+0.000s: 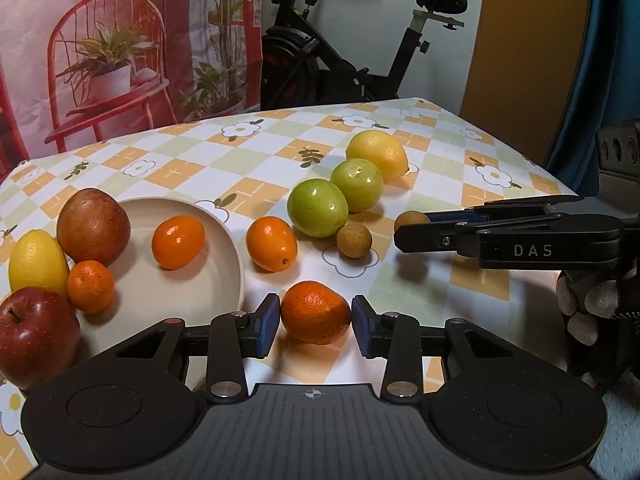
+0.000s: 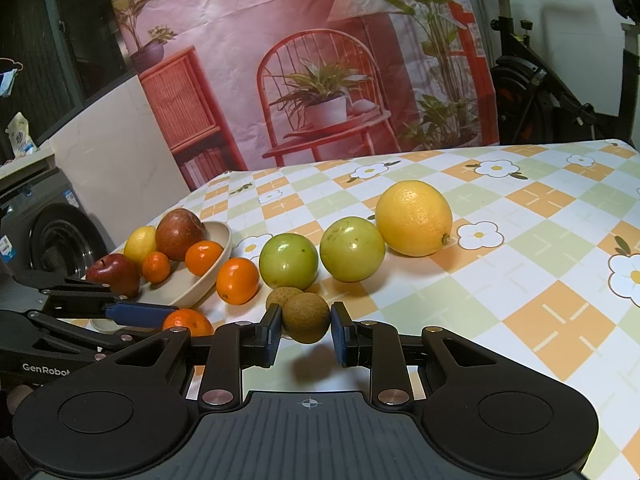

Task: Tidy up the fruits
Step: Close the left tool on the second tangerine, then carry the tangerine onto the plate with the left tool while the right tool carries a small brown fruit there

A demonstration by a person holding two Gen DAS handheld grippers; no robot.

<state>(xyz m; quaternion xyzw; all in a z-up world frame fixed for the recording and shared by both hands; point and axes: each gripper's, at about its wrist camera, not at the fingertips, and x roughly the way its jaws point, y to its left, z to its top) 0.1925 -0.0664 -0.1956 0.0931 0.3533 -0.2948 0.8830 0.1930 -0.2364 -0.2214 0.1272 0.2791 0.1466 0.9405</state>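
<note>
My left gripper [image 1: 315, 322] has its blue pads on both sides of a mandarin [image 1: 316, 312] resting on the checked tablecloth, close to touching it. My right gripper [image 2: 306, 332] straddles a small brown longan [image 2: 307, 317], with its left pad touching and a narrow gap at its right pad; a second longan [image 2: 280, 295] lies just behind. A beige plate [image 1: 224, 240] holds a kumquat [image 1: 178, 242]. Two green fruits [image 1: 318, 207] [image 1: 358, 184] and a yellow lemon [image 1: 376, 154] form a row.
A red apple [image 1: 34, 336], a small mandarin [image 1: 90, 286], a lemon [image 1: 36, 262] and a brown-red fruit [image 1: 94, 226] sit left of the plate. Another kumquat [image 1: 272, 244] lies right of it. An exercise bike [image 1: 340, 52] stands behind the table.
</note>
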